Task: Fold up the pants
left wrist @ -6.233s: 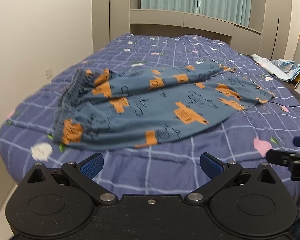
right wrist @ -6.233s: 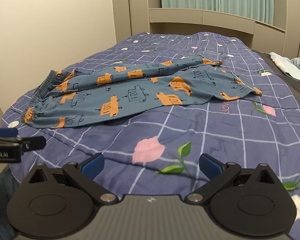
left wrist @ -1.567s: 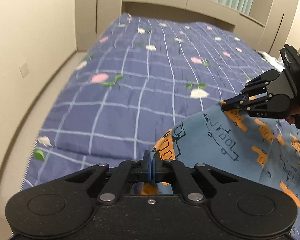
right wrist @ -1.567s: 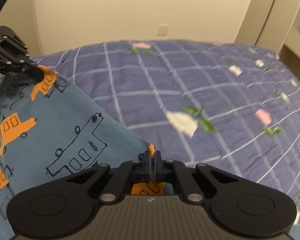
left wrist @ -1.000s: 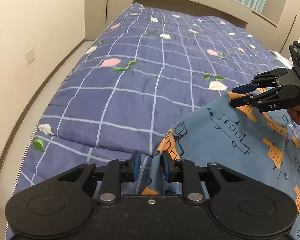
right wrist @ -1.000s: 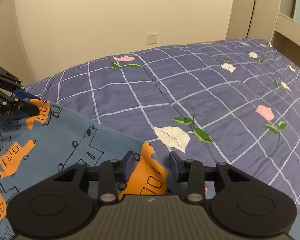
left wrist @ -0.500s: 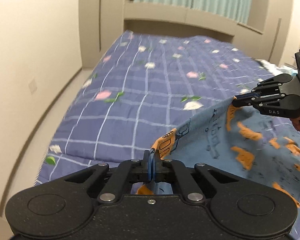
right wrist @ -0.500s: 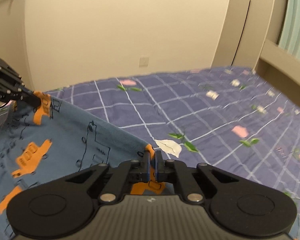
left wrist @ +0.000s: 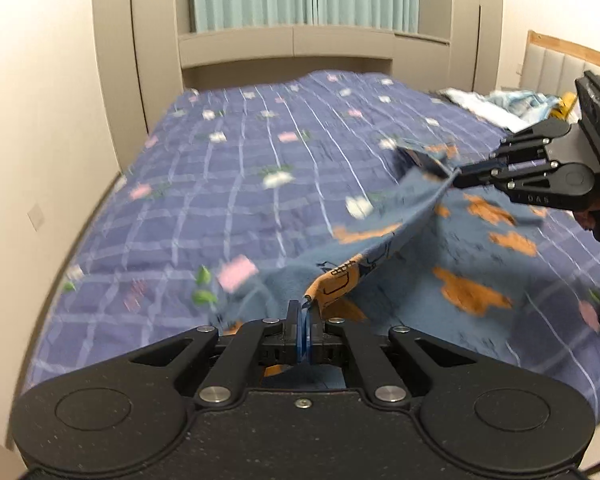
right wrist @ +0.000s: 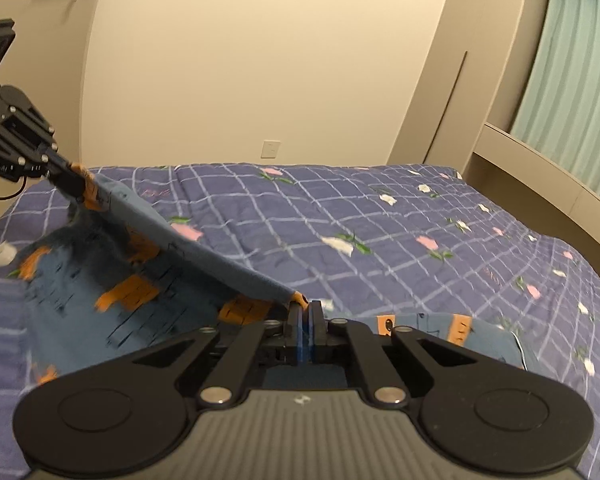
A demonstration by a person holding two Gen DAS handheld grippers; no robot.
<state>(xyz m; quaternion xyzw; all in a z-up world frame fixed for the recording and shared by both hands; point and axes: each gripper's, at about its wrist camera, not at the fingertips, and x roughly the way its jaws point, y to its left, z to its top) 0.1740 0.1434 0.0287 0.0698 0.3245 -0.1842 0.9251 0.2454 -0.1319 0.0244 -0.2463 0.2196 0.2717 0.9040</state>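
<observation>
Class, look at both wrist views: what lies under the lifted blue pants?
Under the pants, held raised by the left gripper and the right gripper, lies the purple checked bedspread. The part directly beneath the draped cloth is covered, so anything there is unseen.

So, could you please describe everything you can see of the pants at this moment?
The pants are soft blue fabric printed with orange vehicle shapes and dark line drawings. They are partly lifted off the bedspread: the left gripper and the right gripper are each shut on an edge, and the cloth between them stretches in a taut, sloping line. The rest sags and lies rumpled on the bed. Motion blur hides finer detail such as seams or the waistband.
</observation>
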